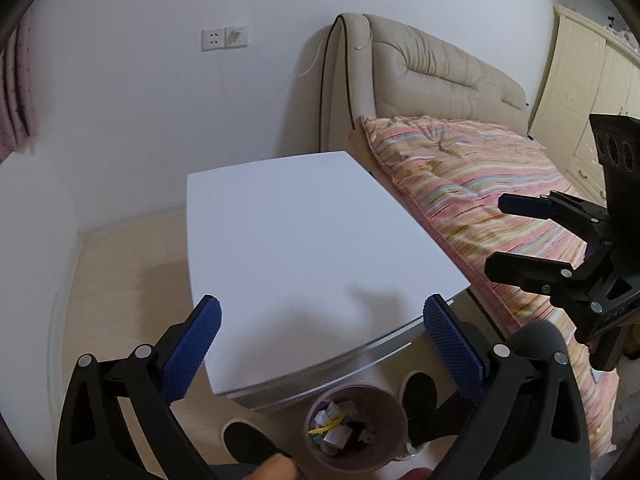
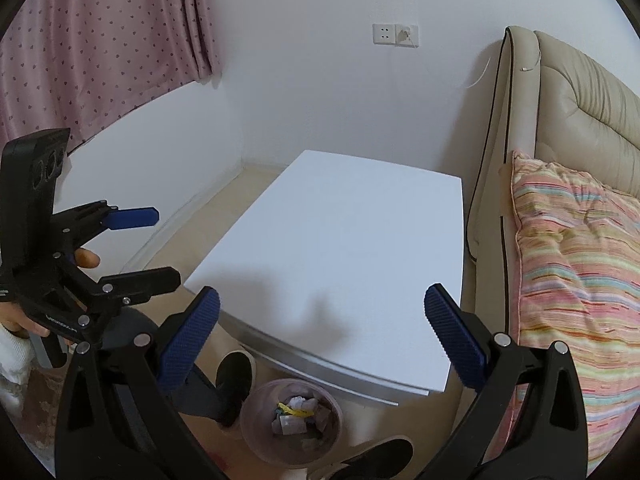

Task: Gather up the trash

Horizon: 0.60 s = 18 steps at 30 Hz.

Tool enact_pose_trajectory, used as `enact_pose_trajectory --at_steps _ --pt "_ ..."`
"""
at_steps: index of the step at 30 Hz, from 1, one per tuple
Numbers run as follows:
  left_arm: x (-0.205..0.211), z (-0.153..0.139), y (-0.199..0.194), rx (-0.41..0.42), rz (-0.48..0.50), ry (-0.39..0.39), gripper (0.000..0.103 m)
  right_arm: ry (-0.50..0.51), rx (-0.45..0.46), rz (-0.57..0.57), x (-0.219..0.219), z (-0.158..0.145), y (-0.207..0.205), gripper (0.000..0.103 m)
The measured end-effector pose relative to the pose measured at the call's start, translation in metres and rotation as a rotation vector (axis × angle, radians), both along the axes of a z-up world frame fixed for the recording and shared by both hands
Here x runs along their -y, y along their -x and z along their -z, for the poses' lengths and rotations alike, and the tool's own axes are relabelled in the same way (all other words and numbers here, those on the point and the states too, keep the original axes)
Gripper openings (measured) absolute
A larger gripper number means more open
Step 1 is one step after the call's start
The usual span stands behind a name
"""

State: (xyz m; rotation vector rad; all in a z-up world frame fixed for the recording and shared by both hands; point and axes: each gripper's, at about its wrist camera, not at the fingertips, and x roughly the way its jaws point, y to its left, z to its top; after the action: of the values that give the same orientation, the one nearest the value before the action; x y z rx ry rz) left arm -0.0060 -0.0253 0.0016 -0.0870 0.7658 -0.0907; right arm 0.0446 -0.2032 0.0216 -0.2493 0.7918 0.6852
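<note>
We are looking down on a white table [image 1: 312, 240] whose top is lying bare, with the striped quilt [image 1: 492, 200] of a bed pressing against its right edge; no scrap is showing on either surface. That is leading us to judge the collecting as nearly or wholly finished, since the only trash in sight is already sitting in the wastebasket [image 1: 356, 426]. The pinkish round bin is standing on the floor just below the table's near edge, between the person's two black shoes [image 2: 236, 376]. Inside it, crumpled white paper [image 2: 298, 404] is piling up with a yellow strip [image 1: 326, 426] and darker bits we cannot make out clearly. We are holding the left gripper [image 1: 320, 340] wide open above the near table edge, gripping nothing. The right gripper [image 2: 320, 332] is likewise spread wide and empty.
</note>
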Motion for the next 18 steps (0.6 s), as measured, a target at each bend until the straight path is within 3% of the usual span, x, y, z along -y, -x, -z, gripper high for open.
enact_pose_trajectory --at_steps 5,11,18 --pt "-0.0011 0.0021 -0.0062 -0.011 -0.031 -0.044 0.097 -0.002 -0.003 -0.008 -0.0047 -0.0019 -0.0055 0.100" --pt "-0.0040 0.0003 -0.0088 -0.010 -0.007 0.016 0.097 -0.005 -0.010 -0.004 -0.0038 -0.0008 -0.0085 0.100" --pt "-0.0025 -0.0015 -0.0101 -0.007 -0.003 0.021 0.097 0.002 -0.015 0.002 -0.0024 0.0026 -0.0112 0.100"
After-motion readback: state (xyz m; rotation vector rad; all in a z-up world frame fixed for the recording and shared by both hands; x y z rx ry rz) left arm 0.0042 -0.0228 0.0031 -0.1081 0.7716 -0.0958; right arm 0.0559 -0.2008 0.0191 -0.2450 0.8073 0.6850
